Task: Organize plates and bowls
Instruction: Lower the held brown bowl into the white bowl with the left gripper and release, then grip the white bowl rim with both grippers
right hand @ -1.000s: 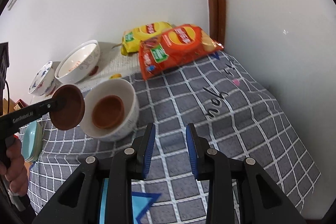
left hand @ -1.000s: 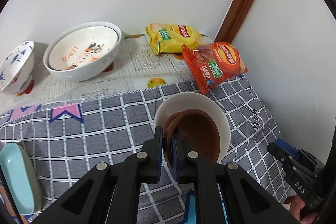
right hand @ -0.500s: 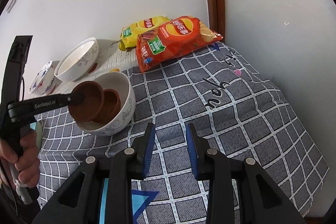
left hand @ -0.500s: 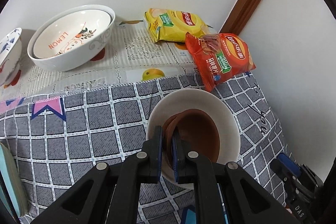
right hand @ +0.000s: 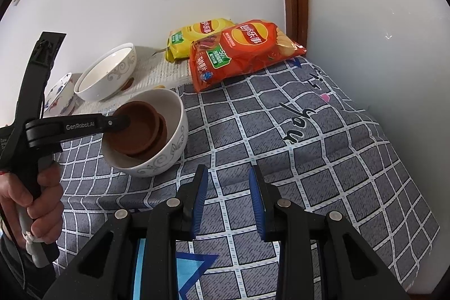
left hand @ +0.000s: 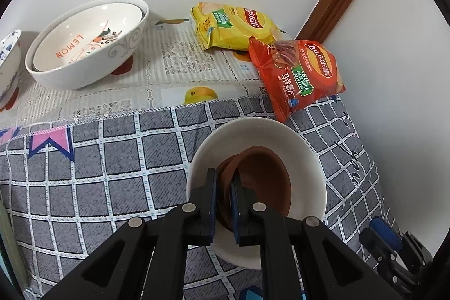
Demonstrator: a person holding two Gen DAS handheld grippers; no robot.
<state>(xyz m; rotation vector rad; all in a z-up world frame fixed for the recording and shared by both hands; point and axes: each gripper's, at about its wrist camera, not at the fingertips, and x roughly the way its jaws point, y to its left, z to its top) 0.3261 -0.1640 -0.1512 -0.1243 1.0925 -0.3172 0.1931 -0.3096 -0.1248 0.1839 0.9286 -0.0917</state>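
Note:
A white bowl (left hand: 309,159) with grey scrollwork (right hand: 166,153) stands on the grey checked cloth. My left gripper (left hand: 223,182) is shut on the near rim of a brown dish (left hand: 261,179) and holds it tilted down inside that bowl. The right wrist view shows the same brown dish (right hand: 135,131) lying over a second brown dish (right hand: 162,128) in the bowl, with the left gripper (right hand: 123,121) reaching in from the left, held by a hand. My right gripper (right hand: 228,187) hovers open over the cloth just in front of the bowl, with nothing between its fingers.
Two nested white bowls (left hand: 84,41), the inner one marked LEMON, and a blue-patterned bowl (left hand: 8,61) stand at the back left. A yellow chip bag (left hand: 236,24) and a red chip bag (left hand: 298,72) lie in the back corner. A wall bounds the table on the right.
My left gripper has carried the brown dish from beside the white bowl down into it, onto the other brown dish. The right gripper has stayed still.

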